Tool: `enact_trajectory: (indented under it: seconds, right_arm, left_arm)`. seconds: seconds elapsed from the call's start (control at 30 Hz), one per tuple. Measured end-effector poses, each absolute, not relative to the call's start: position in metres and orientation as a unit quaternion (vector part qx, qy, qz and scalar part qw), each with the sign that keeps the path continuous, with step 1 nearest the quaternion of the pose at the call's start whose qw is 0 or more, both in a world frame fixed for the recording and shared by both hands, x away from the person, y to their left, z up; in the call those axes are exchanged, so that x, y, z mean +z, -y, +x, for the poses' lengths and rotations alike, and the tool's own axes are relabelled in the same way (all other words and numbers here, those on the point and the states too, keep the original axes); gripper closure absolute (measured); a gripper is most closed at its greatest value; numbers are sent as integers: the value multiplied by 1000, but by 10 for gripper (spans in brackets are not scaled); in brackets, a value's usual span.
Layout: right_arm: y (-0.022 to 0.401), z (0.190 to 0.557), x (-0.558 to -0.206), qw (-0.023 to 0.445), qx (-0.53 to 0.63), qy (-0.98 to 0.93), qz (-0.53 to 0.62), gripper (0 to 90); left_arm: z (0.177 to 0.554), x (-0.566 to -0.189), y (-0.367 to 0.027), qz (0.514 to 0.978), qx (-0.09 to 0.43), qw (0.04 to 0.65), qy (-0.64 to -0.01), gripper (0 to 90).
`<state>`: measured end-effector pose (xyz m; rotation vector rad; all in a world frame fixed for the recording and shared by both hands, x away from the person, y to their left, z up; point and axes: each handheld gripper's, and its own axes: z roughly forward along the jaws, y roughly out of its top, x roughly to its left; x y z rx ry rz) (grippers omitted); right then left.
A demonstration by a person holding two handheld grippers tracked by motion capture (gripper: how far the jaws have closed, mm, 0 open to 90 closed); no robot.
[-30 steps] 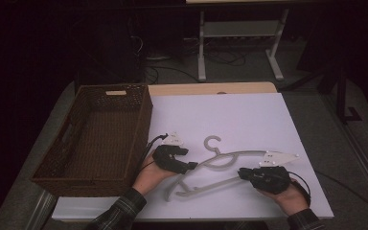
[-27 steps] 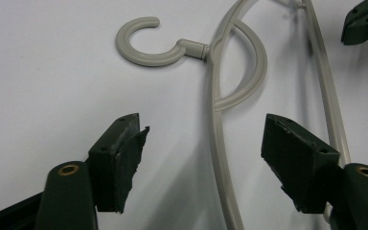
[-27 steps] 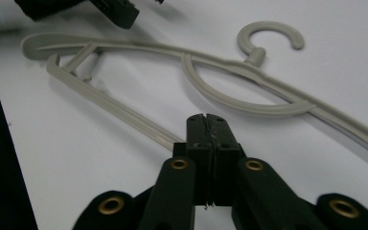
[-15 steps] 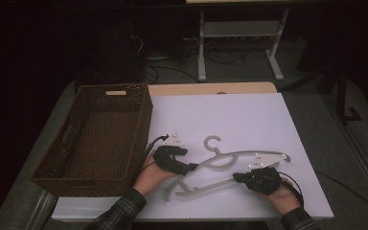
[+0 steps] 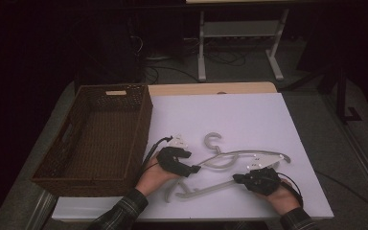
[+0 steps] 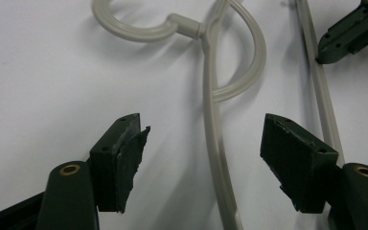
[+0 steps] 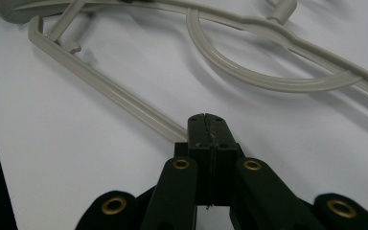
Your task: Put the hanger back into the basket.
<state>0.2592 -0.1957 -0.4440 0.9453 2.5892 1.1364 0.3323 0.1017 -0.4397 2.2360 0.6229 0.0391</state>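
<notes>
A pale grey plastic hanger (image 5: 242, 155) lies flat on the white tabletop (image 5: 230, 115), its hook (image 5: 213, 140) pointing away from me. My left gripper (image 5: 194, 168) is open and has just been closing a little. The hanger's arm (image 6: 215, 139) runs between its jaws without touching either of the pads (image 6: 129, 153). My right gripper (image 5: 237, 178) is shut on the hanger's thin lower bar (image 7: 110, 93), which ends at its closed jaw tips (image 7: 206, 120). In the left gripper view the right gripper (image 6: 352, 33) sits at the top right, on that bar.
A brown wicker basket (image 5: 96, 96) stands on the left part of the table, close to my left hand. Behind the table are a metal stand (image 5: 239, 33) and cables on the dark floor. The table's front edge runs just below both hands.
The right gripper has edged slightly left along the lower bar. The left hand and the hanger look unmoved.
</notes>
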Motion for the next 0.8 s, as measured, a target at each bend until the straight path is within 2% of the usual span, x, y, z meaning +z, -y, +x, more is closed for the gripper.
enact_trajectory:
  seconds: [0.17, 0.8]
  right_arm:
    - [195, 259, -445, 80, 378, -866, 317, 896]
    - [195, 260, -447, 76, 374, -868, 318, 897]
  left_arm:
    - [334, -446, -92, 889, 2, 391, -237, 349]
    - [337, -450, -77, 893, -38, 391, -221, 613]
